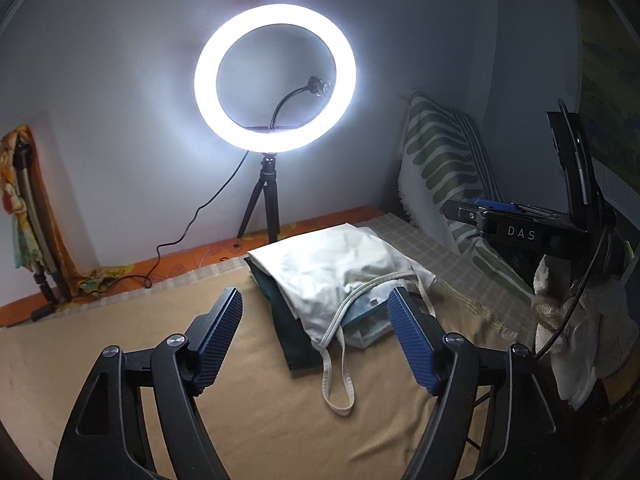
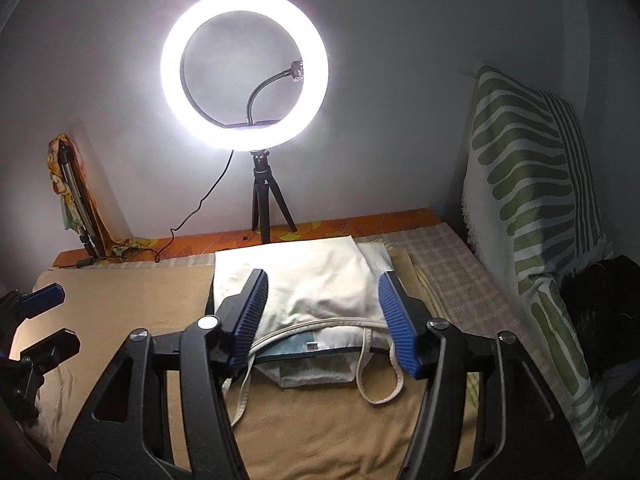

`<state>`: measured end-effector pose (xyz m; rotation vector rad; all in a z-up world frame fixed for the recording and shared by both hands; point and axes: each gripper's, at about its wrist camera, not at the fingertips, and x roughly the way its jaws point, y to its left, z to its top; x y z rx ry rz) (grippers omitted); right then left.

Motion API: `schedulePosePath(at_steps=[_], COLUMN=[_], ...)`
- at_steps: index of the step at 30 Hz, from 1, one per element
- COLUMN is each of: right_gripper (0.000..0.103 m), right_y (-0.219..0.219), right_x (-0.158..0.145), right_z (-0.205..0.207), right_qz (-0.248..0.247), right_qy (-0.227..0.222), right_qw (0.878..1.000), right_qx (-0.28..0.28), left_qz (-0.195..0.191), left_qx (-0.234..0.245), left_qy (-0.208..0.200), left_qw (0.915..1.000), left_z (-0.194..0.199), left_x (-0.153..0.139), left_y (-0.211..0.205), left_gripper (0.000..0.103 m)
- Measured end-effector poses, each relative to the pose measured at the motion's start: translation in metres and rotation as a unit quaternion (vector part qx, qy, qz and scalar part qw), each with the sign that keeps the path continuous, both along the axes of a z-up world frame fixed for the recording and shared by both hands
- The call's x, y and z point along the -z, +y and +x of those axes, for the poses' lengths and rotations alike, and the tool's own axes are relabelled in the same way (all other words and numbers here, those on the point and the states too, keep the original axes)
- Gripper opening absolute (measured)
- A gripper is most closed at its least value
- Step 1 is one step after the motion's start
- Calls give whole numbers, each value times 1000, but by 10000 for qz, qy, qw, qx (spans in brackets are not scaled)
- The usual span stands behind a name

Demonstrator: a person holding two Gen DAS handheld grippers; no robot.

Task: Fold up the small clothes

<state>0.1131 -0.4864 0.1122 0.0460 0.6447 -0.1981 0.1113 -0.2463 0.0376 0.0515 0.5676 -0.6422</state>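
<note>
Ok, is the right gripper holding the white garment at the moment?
No. In the right wrist view the right gripper stands open above the folded white garment, with its pads clear of the cloth.

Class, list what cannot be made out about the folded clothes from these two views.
- Dark green garment: left wrist view, mostly covered by the white top.
- Its size label: right wrist view, too small to read.
- Stack's near corners: right wrist view, hidden behind the right gripper.

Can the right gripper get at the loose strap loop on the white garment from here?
Probably yes. The right gripper is open and empty, and the strap loop lies exposed on the blanket with nothing over it.
</note>
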Motion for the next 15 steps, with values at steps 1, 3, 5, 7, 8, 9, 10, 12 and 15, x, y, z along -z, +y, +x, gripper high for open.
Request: schedulePosePath(at_steps=[1,3,5,7,8,9,10,12,15], right_gripper=[85,86,88,99,101,102,103,103,103], right_y=[4,14,22,31,35,39,43,51,57], right_x=[0,0,1,4,6,7,9,11,17], right_z=[-6,-21,-29,-38,-43,-48,-52,-60,-69], right_qz=[3,-85,-113,-98,-99,-121,-158,-259,-300], right_qy=[-46,-167,-162,-145,-145,-165,-186,-212,-229], right_qw=[10000,9998,9998,9998,9998,9998,9997,9994,9992], right_qx=[17,37,-23,-24,-19,-16,-7,47,129], left_qz=[10,39,115,141,140,137,160,269,426], left_qx=[-23,-89,-164,-198,-196,-195,-198,-207,-153], left_qy=[-42,-90,-101,-105,-109,-109,-112,-172,-316], left_qw=[10000,9999,9997,9997,9996,9997,9996,9993,9985], left_z=[-7,-18,-30,-39,-43,-49,-54,-62,-75], left_x=[0,0,2,3,4,5,7,10,13], left_y=[5,15,24,30,33,36,38,41,43], left_gripper=[81,81,82,83,83,83,83,83,83])
